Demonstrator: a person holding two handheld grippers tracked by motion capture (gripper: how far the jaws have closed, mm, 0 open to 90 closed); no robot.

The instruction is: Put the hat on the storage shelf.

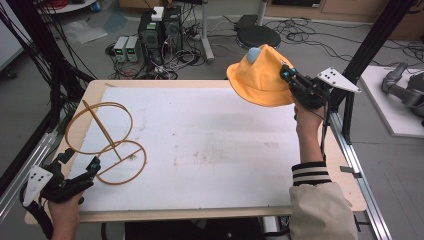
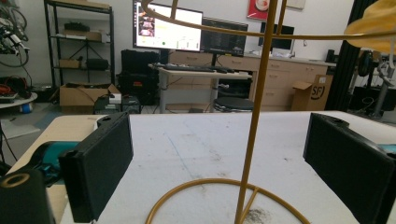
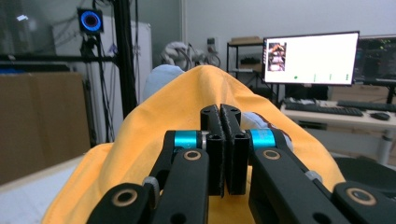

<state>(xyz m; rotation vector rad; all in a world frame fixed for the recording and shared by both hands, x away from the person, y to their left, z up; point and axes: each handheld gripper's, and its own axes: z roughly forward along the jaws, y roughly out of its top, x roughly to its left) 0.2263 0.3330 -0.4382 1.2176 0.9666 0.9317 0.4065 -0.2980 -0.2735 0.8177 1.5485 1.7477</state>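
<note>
holding a yellow hat (image 1: pixel 261 80) aloft, the right gripper (image 1: pixel 286 75) pinches its fabric.

The right tongs (image 3: pixel 225 154) rise from the bottom edge, their two black jaws pressed flat together on a fold of the yellow hat (image 3: pixel 154 140). The hat's cloth drapes up and over behind them, with a pale blue patch (image 3: pixel 161 77) at its top. A lit monitor (image 3: pixel 310 58) stands on a desk far right; a black frame post (image 3: pixel 122 51) stands left.

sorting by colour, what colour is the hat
Orange-yellow hat with a pale blue patch, best in the high view.
</note>
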